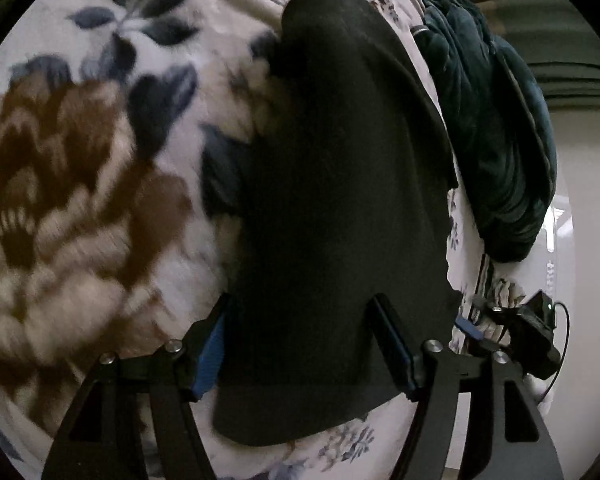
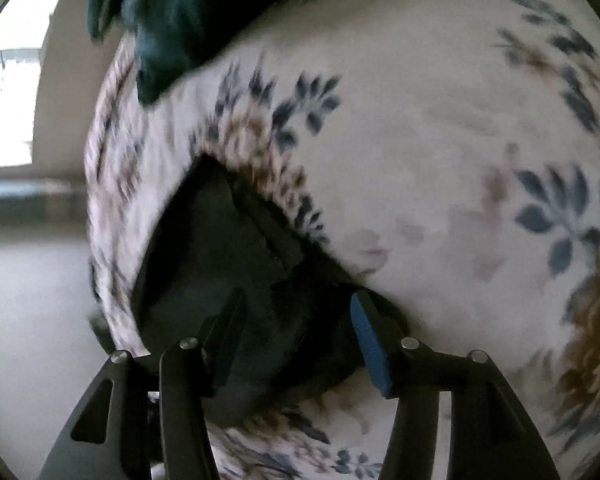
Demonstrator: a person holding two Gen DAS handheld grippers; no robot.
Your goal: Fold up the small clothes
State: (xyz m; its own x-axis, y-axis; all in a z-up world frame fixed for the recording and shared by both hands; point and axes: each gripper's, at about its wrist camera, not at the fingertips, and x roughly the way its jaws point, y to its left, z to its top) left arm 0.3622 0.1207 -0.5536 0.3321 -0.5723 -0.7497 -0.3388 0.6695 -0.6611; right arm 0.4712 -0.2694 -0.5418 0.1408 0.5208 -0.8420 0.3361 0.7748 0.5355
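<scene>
One black garment [image 1: 340, 200] lies on one floral blanket [image 1: 80, 180]; both tongs, left [image 1: 300, 344] and right [image 2: 300, 332], stand open, gripping nothing.

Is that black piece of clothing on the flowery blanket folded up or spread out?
Folded, it seems: the black garment lies flat on the floral blanket, and the right wrist view shows a layered edge across it.

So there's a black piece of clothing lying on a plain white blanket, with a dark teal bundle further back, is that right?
Not quite: the blanket is not plain white. It is pale with large brown flowers and dark blue leaves, as the left wrist view shows clearly. The rest holds: the black garment lies on it, and the dark teal bundle sits further back.
</scene>
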